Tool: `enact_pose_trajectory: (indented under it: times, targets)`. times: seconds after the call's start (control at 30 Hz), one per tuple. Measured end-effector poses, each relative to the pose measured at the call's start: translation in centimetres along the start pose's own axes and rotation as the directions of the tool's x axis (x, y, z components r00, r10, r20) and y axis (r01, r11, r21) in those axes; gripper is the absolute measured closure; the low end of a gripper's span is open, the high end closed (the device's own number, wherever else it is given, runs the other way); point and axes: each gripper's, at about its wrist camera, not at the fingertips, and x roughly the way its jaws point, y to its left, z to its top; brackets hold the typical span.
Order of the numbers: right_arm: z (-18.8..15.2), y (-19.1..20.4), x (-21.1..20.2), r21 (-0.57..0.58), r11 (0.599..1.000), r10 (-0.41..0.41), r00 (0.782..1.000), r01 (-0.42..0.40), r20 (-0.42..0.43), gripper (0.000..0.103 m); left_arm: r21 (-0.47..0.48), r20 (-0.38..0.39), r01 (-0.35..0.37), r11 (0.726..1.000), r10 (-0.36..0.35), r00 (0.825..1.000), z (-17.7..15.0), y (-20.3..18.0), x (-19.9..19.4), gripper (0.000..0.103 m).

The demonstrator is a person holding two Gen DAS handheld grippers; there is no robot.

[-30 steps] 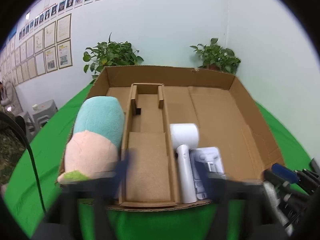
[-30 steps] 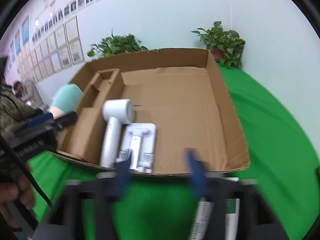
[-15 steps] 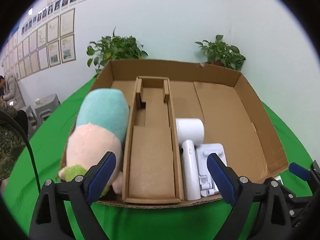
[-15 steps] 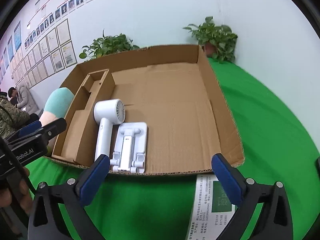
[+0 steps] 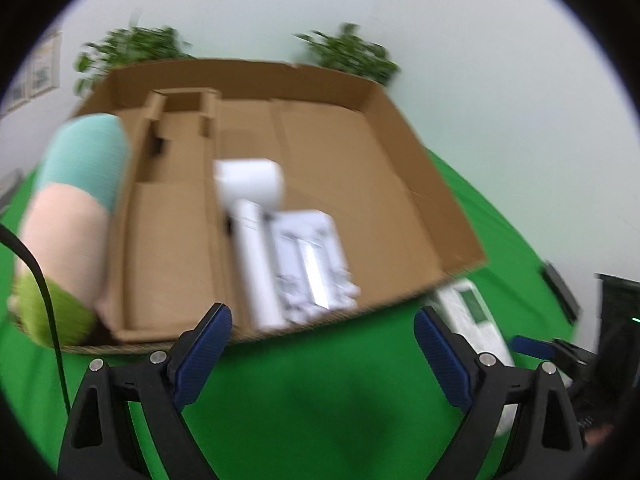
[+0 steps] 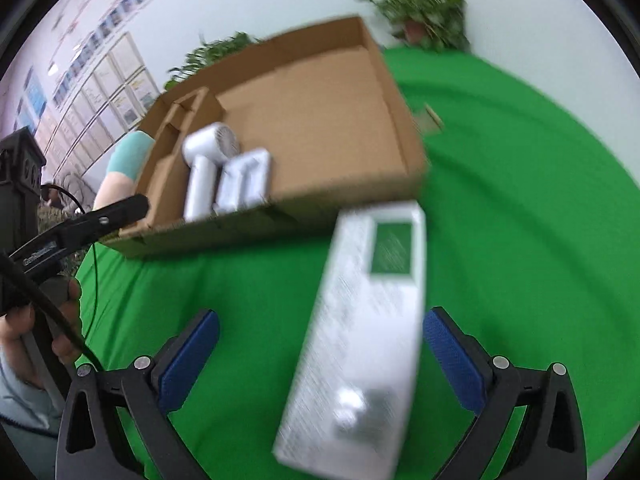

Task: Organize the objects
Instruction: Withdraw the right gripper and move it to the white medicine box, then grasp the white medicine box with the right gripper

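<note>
A shallow cardboard box [image 5: 420,168] [image 6: 396,120] lies on the green cloth. Inside it are a white handheld fan [image 5: 250,184] [image 6: 208,152] and a white folding stand [image 5: 312,256] [image 6: 246,180], side by side. A teal, pink and green plush toy [image 5: 76,200] [image 6: 126,160] leans on the box's left side. My left gripper [image 5: 322,344] is open over bare cloth in front of the box. My right gripper [image 6: 320,356] is open above a flat white packet with a green label [image 6: 360,320] [image 5: 472,320]; the packet lies on the cloth between the fingers, untouched.
A cardboard divider [image 5: 176,208] takes up the box's left part; its right half is bare. Potted plants [image 5: 352,56] stand at the wall behind. A small cardboard scrap [image 6: 432,118] lies right of the box. A hand [image 6: 60,320] holds the left gripper, trailing a black cable [image 5: 36,280].
Both grippers' jaws have spread wide. Both views have tipped downward. The right gripper has moved right and down over the white packet, which now lies between its fingers.
</note>
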Motion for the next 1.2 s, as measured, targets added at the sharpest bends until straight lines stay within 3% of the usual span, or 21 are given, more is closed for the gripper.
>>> enact_pose_trajectory:
  times: [0.13, 0.2, 0.33, 0.4, 0.47, 0.6, 0.77, 0.97, 1.1, 1.2]
  targets:
    - [-1.6, -0.1, 1.0, -0.068, 0.993, -0.105, 0.992, 0.100, -0.071, 0.001, 0.006, -0.050, 0.126, 0.992, -0.126, 0.991, -0.7, -1.4, 0.8, 0.010]
    - [-2.1, 1.1, 1.5, -0.119, 0.989, -0.104, 0.990, 0.093, -0.091, 0.003, -0.011, -0.077, 0.159, 0.987, -0.159, 0.984, -1.1, -1.7, 1.3, 0.010]
    - [-2.8, 3.8, 1.6, -0.236, 0.963, -0.149, 0.987, 0.130, -0.063, 0.026, -0.025, -0.118, 0.170, 0.985, -0.172, 0.978, -1.6, -1.7, 2.2, 0.010]
    - [-3.0, 4.6, 1.5, -0.263, 0.953, -0.165, 0.985, 0.148, -0.045, 0.027, -0.036, -0.134, 0.177, 0.984, -0.180, 0.974, -2.2, -1.8, 2.3, 0.010]
    - [-3.2, 5.2, 1.5, -0.271, 0.954, -0.149, 0.987, 0.130, -0.052, 0.033, -0.055, -0.148, 0.191, 0.980, -0.197, 0.969, -2.7, -1.6, 2.5, 0.010]
    - [-3.9, 6.6, 1.3, -0.295, 0.953, -0.089, 0.993, 0.062, -0.078, 0.035, -0.103, -0.175, 0.247, 0.963, -0.262, 0.949, -3.5, -1.2, 3.0, 0.010]
    - [-4.2, 7.9, 1.4, -0.250, 0.967, 0.018, 0.993, -0.046, -0.114, 0.036, -0.217, -0.196, 0.326, 0.920, -0.368, 0.909, -4.7, -0.3, 4.1, 0.010]
    - [-4.4, 8.4, 1.7, -0.207, 0.965, 0.135, 0.981, -0.162, -0.138, 0.036, -0.295, -0.188, 0.368, 0.882, -0.431, 0.882, -5.6, 0.3, 4.9, 0.012]
    - [-4.5, 9.1, 1.9, -0.217, 0.958, 0.159, 0.976, -0.190, -0.151, 0.037, -0.304, -0.197, 0.380, 0.874, -0.447, 0.872, -5.9, 0.0, 5.5, 0.018]
    - [-4.6, 9.2, 1.8, -0.227, 0.956, 0.154, 0.977, -0.186, -0.148, 0.037, -0.291, -0.189, 0.370, 0.882, -0.432, 0.882, -6.0, -0.2, 5.4, 0.021]
